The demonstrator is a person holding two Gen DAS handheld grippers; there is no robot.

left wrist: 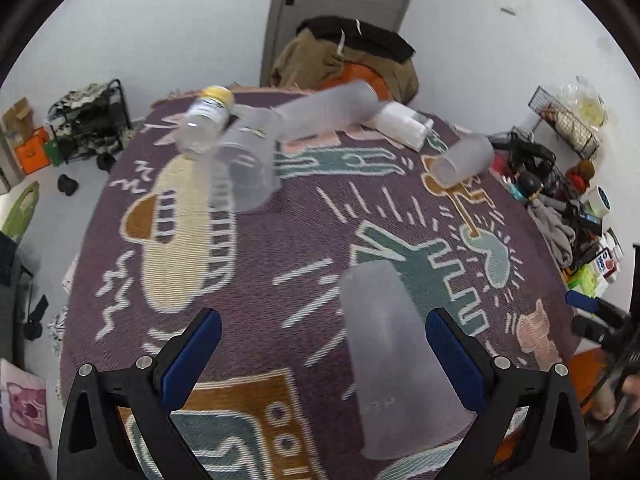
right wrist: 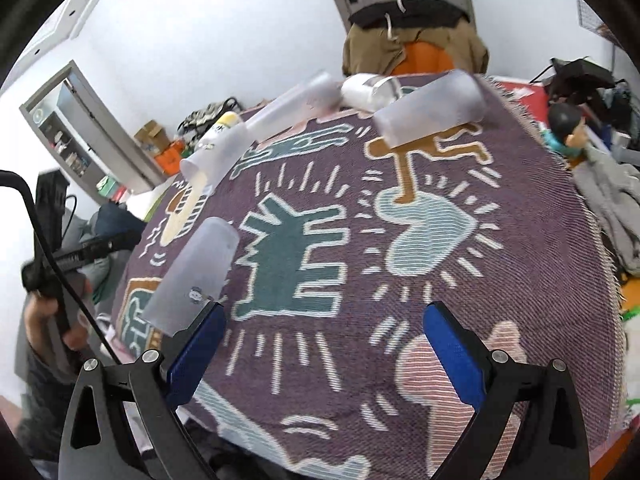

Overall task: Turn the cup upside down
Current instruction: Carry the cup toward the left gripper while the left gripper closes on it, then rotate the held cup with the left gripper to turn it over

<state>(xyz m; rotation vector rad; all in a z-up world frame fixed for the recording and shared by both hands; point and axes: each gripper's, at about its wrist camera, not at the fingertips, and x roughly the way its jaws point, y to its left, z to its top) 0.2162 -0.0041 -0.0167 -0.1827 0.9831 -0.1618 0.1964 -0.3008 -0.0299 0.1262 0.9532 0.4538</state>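
Your left gripper (left wrist: 322,354) hangs spread wide, a frosted cup (left wrist: 394,360) standing mouth-down on the patterned rug (left wrist: 280,240) between its fingers, untouched; your right gripper (right wrist: 324,354) gapes empty. That flip looks done; farther off, a toppled cup (left wrist: 464,162) likely awaits grasping.

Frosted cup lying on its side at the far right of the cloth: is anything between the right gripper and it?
Nothing visible. From the right gripper, jaws open and empty, only bare patterned cloth leads to the tipped frosted cup. The upside-down cup stands off to the left, outside that line.
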